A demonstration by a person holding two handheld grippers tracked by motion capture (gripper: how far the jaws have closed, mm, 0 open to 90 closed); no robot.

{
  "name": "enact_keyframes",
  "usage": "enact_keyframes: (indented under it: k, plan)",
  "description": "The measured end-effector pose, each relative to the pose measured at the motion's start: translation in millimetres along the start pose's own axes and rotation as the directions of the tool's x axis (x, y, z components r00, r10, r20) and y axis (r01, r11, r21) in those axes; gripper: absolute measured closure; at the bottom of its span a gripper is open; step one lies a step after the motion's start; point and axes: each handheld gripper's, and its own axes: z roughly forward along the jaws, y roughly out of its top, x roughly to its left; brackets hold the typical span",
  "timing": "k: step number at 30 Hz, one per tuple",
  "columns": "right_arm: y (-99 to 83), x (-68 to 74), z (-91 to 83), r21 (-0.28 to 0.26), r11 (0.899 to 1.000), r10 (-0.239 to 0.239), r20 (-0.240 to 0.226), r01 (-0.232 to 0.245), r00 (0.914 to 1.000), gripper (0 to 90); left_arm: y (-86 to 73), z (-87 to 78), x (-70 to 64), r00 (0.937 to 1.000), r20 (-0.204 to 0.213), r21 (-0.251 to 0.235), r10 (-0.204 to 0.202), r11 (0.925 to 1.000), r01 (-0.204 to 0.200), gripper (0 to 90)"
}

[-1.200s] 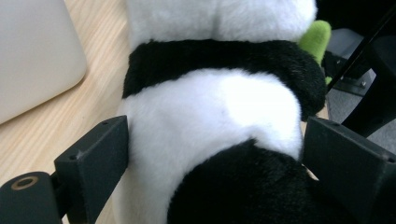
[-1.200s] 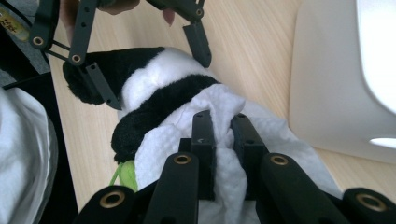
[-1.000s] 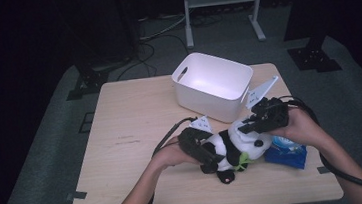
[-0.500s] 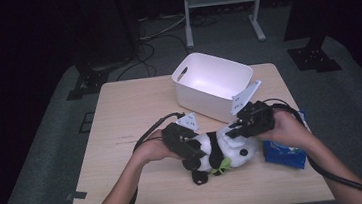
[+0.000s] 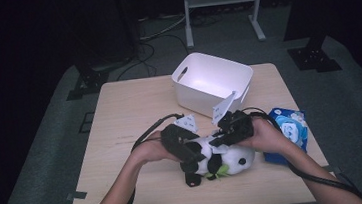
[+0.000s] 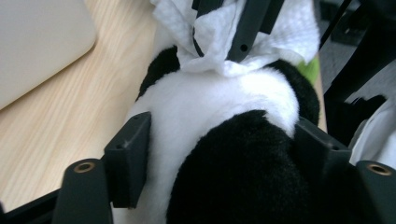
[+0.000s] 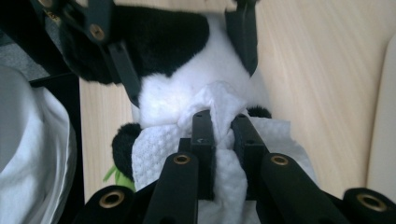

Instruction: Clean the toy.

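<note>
Work in hand: a black-and-white plush panda toy [image 5: 219,159] is being wiped with a crumpled white paper tissue [image 7: 219,140] while it is steadied on the table.
Panda position: lying on its side on the pale wooden table [image 5: 120,123], toward 6 o'clock, near the front edge; a small green leaf detail [image 5: 219,173] is seen at its underside.
Left gripper [image 5: 186,149]: jaws set on either side of the panda's body and pressed into the fur – clamped on the toy, as seen in the left gripper view [image 6: 219,154].
Right gripper [image 5: 221,137]: jaws drawn together on a bunched fold of the tissue, which is pressed against the white fur of the panda's back [image 7: 187,88].
Progress: wiping is judged to be under way – the tissue is in contact with the toy. How much of the fur has been covered cannot be told. What is left, by judgement: the rest of the wiping, then release of toy and tissue.
Container one: white rectangular plastic bin with cut-out handles [image 5: 185,89], at 12 o'clock from the panda, well clear of it; nothing is seen inside the visible part of its interior.
Container two: blue printed tissue pack [image 5: 292,126], at 3 o'clock from the panda, by the right hand [image 5: 267,136]; its contents are not discernible.
</note>
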Motion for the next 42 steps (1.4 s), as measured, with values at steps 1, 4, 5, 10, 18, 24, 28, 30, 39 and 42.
enact_keyframes:
  k: [1,4,5,10,18,24,28,30,39,42]
  plan:
    - [-3.1,-0.4,0.6,0.004,1.000,0.006,-0.003,-0.006,1.0000,80.6,0.5,1.2,-0.5,0.9999,0.002,-0.013,-0.011,0.9999,0.011,25.4]
    - [-10.1,-2.5,-0.2,-0.015,1.000,0.024,-0.009,-0.024,0.9997,80.6,1.8,-0.7,0.7,0.9998,0.007,-0.036,-0.018,0.9992,0.018,23.0]
    - [-13.2,-4.1,0.4,-0.024,0.999,0.033,-0.013,-0.033,0.9994,80.6,2.0,-4.6,0.5,0.9997,0.007,-0.060,-0.025,0.9979,0.025,23.1]
    - [-16.5,-7.0,1.0,-0.028,0.999,0.044,-0.011,-0.044,0.9990,80.6,-0.6,-20.0,0.9,0.9997,0.011,-0.115,-0.023,0.9930,0.024,23.0]
    - [-14.7,-10.5,1.7,-0.022,0.999,0.047,-0.005,-0.047,0.9989,80.6,-23.4,-39.2,2.8,0.9982,0.012,-0.193,-0.059,0.9793,0.060,20.1]
    - [-14.5,-11.5,1.5,-0.018,0.999,0.049,-0.007,-0.049,0.9988,80.4,-35.0,-45.7,0.3,0.9976,0.029,-0.218,-0.063,0.9736,0.068,19.7]
    - [-15.2,-13.2,1.4,-0.021,0.998,0.055,-0.002,-0.055,0.9985,80.4,-38.6,-47.9,-2.6,0.9980,0.031,-0.207,-0.055,0.9764,0.060,19.4]
    - [-15.5,-13.5,1.3,-0.022,0.998,0.056,0.000,-0.056,0.9984,80.3,-41.2,-47.4,-2.2,0.9976,0.033,-0.205,-0.060,0.9765,0.066,19.1]
    - [-20.1,-15.0,-0.7,-0.029,0.997,0.068,-0.002,-0.068,0.9977,80.3,-59.9,-37.2,6.7,0.9937,0.081,-0.225,-0.078,0.9698,0.094,17.3]
    - [-20.0,-15.0,-0.6,-0.028,0.997,0.071,-0.005,-0.071,0.9975,80.3,-63.2,-35.9,7.5,0.9949,0.077,-0.213,-0.065,0.9738,0.080,17.3]
